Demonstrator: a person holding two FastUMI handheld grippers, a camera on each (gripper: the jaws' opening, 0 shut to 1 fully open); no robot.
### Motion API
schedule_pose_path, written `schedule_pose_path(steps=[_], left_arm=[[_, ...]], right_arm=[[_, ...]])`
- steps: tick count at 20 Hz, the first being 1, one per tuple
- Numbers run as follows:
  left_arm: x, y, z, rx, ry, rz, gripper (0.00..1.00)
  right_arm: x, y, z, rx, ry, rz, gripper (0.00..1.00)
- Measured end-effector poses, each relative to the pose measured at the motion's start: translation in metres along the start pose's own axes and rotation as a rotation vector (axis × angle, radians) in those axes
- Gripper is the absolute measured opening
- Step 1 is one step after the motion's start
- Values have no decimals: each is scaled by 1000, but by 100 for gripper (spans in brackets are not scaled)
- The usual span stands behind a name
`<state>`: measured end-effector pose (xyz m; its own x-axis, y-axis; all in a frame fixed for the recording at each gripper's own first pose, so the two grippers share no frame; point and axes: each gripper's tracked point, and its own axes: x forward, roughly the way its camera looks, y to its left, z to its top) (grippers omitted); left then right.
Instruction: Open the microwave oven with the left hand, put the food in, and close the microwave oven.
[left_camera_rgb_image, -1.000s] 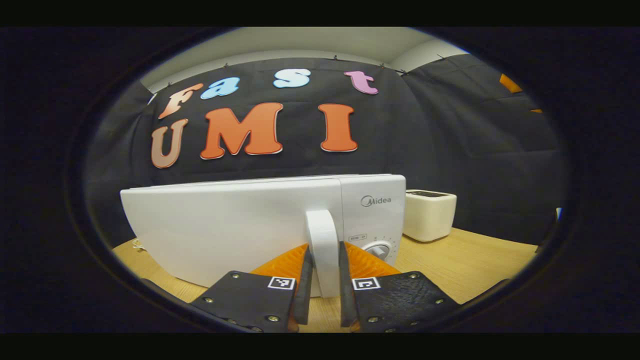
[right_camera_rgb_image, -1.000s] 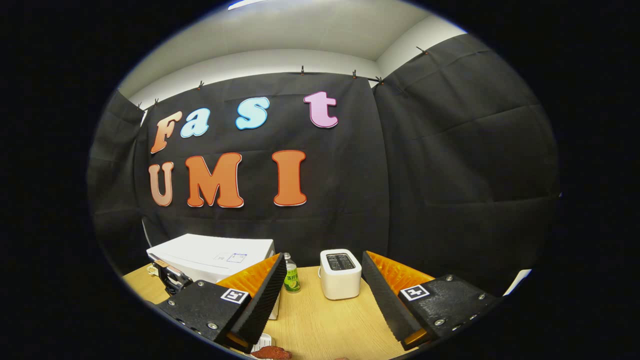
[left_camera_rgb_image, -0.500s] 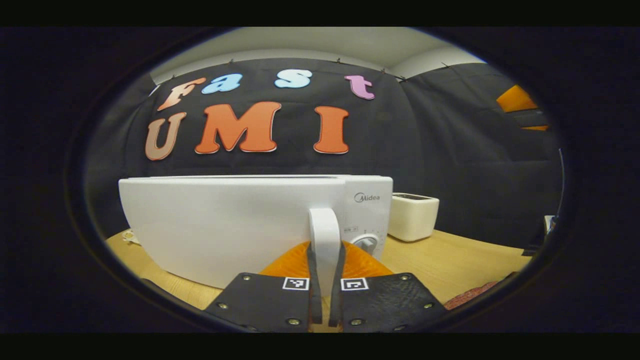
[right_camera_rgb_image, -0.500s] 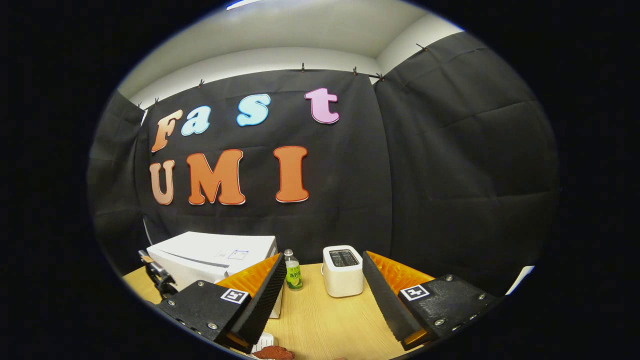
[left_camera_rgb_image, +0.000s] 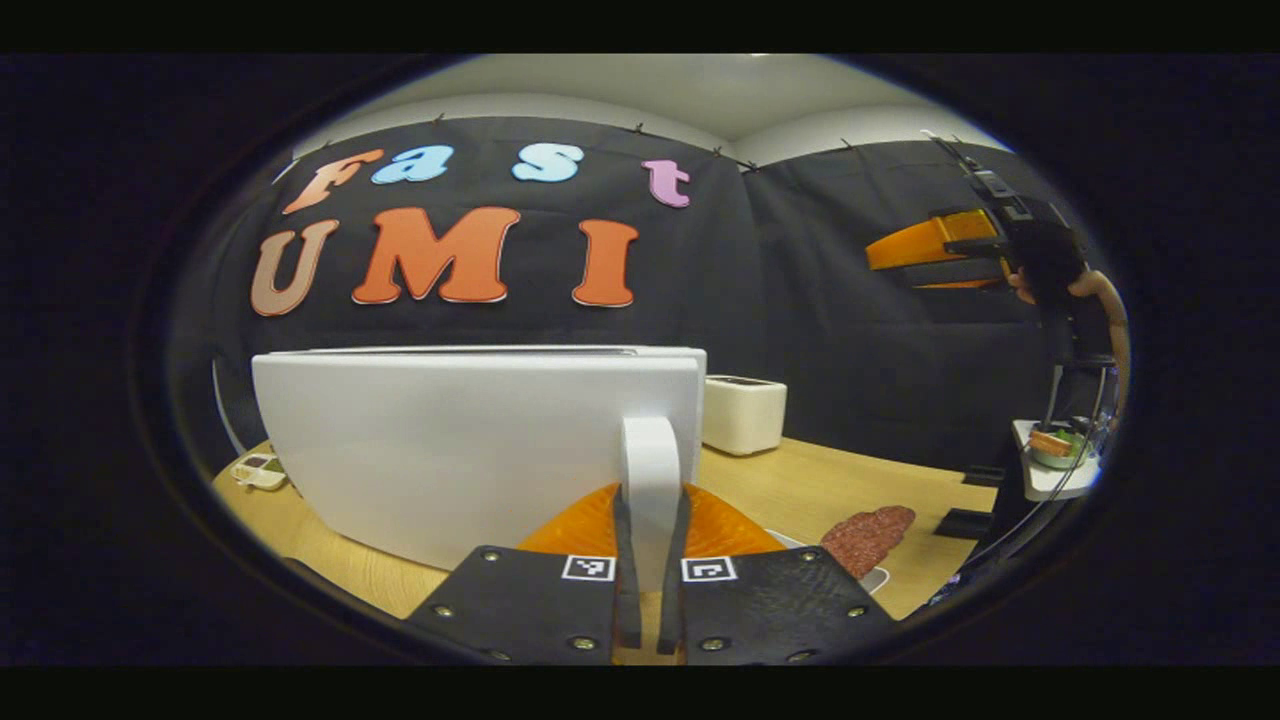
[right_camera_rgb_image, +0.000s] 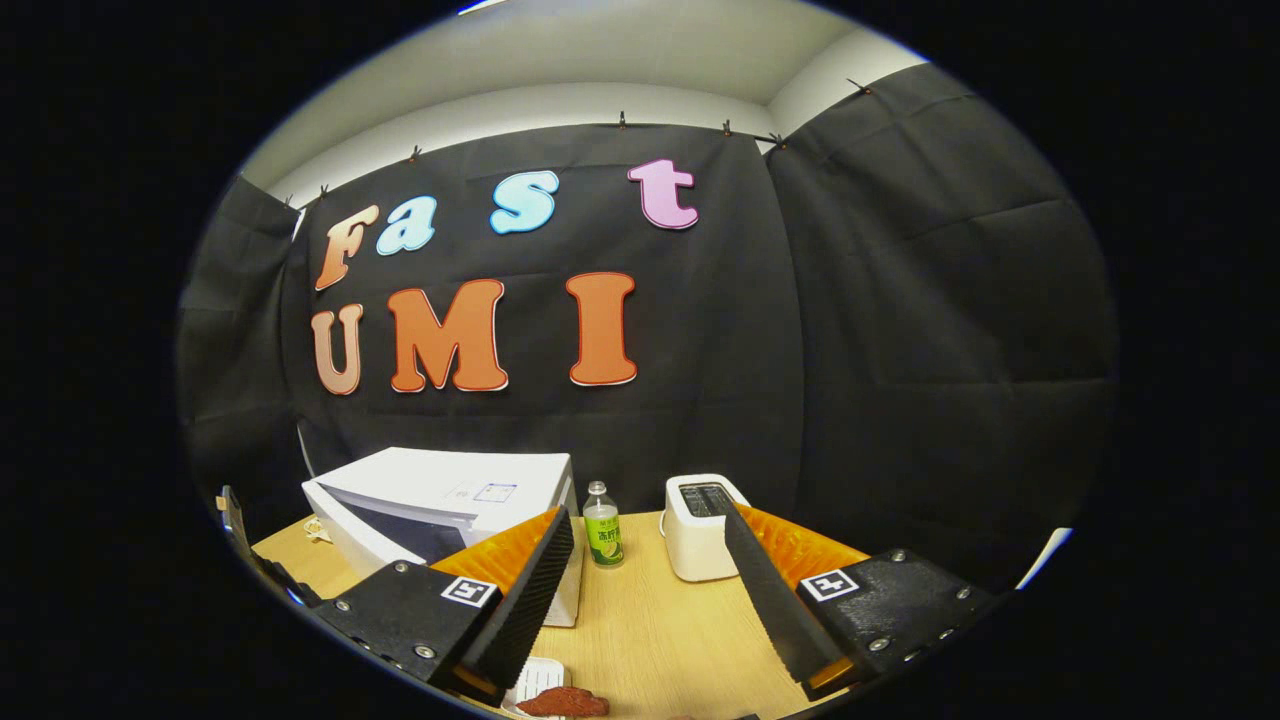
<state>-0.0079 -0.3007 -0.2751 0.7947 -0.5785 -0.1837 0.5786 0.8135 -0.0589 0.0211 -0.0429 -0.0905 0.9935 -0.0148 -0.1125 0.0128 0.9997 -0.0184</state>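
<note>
The white microwave (right_camera_rgb_image: 450, 490) stands on the wooden table with its door ajar and a dark opening behind it. In the left gripper view the white door (left_camera_rgb_image: 450, 450) faces me. My left gripper (left_camera_rgb_image: 651, 500) is shut on its upright white handle (left_camera_rgb_image: 650, 450). The food, a reddish-brown slab (left_camera_rgb_image: 868, 535), lies on a white plate (left_camera_rgb_image: 872, 580) to the right of the door; it also lies at the bottom edge (right_camera_rgb_image: 565, 702) of the right gripper view. My right gripper (right_camera_rgb_image: 648, 515) hangs open and empty above the table, and shows high on the right (left_camera_rgb_image: 935, 255), held by a hand.
A white toaster (right_camera_rgb_image: 695, 525) and a small green-labelled bottle (right_camera_rgb_image: 602, 537) stand right of the microwave near the back wall. A small flat device (left_camera_rgb_image: 258, 470) lies at the table's left. A side shelf with a bowl (left_camera_rgb_image: 1055, 450) stands at the far right.
My left gripper closed on the handle and pulled the door outward, so the control panel is now hidden behind it. The right gripper stayed open and shifted slightly.
</note>
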Motion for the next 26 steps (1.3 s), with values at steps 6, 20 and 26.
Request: schedule_pose_path(steps=[6,20,26], left_arm=[[-69,10,-2,-8,8,-51,12],[-204,85,-6,-20,28,203,25],[-276,137,7,-19,11,412,81]], right_arm=[[-3,25,0,-7,-1,44,95],[-22,96,-11,23,17,178,95],[-35,111,-19,10,22,210,95]])
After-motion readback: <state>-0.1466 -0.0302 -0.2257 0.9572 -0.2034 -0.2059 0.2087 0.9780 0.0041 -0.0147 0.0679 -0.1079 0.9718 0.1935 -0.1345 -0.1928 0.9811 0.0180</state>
